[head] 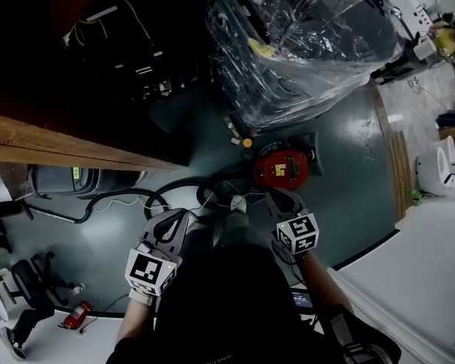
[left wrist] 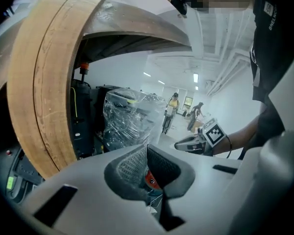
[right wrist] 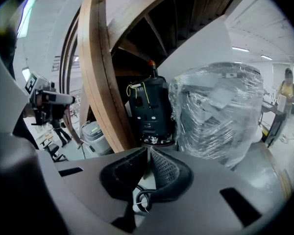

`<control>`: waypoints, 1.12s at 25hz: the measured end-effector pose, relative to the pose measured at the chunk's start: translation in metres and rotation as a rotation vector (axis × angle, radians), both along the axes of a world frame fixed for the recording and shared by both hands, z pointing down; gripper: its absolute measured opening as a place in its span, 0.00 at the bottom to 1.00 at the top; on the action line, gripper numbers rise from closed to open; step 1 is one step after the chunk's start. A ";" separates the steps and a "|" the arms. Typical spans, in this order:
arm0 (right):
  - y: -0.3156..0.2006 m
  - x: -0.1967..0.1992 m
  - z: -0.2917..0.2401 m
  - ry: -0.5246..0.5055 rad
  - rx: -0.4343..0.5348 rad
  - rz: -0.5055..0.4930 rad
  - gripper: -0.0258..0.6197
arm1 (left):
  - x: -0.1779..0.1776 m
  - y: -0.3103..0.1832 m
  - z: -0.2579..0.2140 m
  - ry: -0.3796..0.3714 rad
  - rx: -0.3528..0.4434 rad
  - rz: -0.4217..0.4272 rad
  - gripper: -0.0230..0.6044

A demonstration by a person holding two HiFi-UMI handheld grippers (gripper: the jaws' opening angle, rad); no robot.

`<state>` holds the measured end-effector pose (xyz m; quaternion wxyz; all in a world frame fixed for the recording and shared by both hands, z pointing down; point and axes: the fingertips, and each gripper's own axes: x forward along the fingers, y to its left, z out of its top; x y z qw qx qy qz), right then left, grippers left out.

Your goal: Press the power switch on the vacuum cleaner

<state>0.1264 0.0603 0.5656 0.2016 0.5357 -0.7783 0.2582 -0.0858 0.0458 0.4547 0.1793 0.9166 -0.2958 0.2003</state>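
Note:
The red vacuum cleaner (head: 280, 169) sits on the dark green floor, its black hose (head: 174, 189) curling off to the left. My right gripper (head: 275, 196) hangs just in front of the vacuum's near edge, jaws shut and empty. My left gripper (head: 188, 215) hovers over the hose further left, also shut on nothing. In the left gripper view the closed tips (left wrist: 147, 147) meet, and a piece of the red vacuum (left wrist: 151, 181) shows through the gap below them. In the right gripper view the tips (right wrist: 148, 149) touch above a loop of black cord (right wrist: 143, 199).
A large pallet wrapped in clear plastic (head: 303, 44) stands right behind the vacuum. A wooden table edge (head: 68, 146) runs along the left, with a black machine (right wrist: 149, 111) under it. A grey bin (head: 76, 180) and a small red extinguisher (head: 76, 315) lie to the left.

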 end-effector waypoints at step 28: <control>-0.028 0.160 0.396 0.185 -0.573 -0.017 0.10 | 0.095 -0.041 0.119 -0.168 -0.154 -0.150 0.06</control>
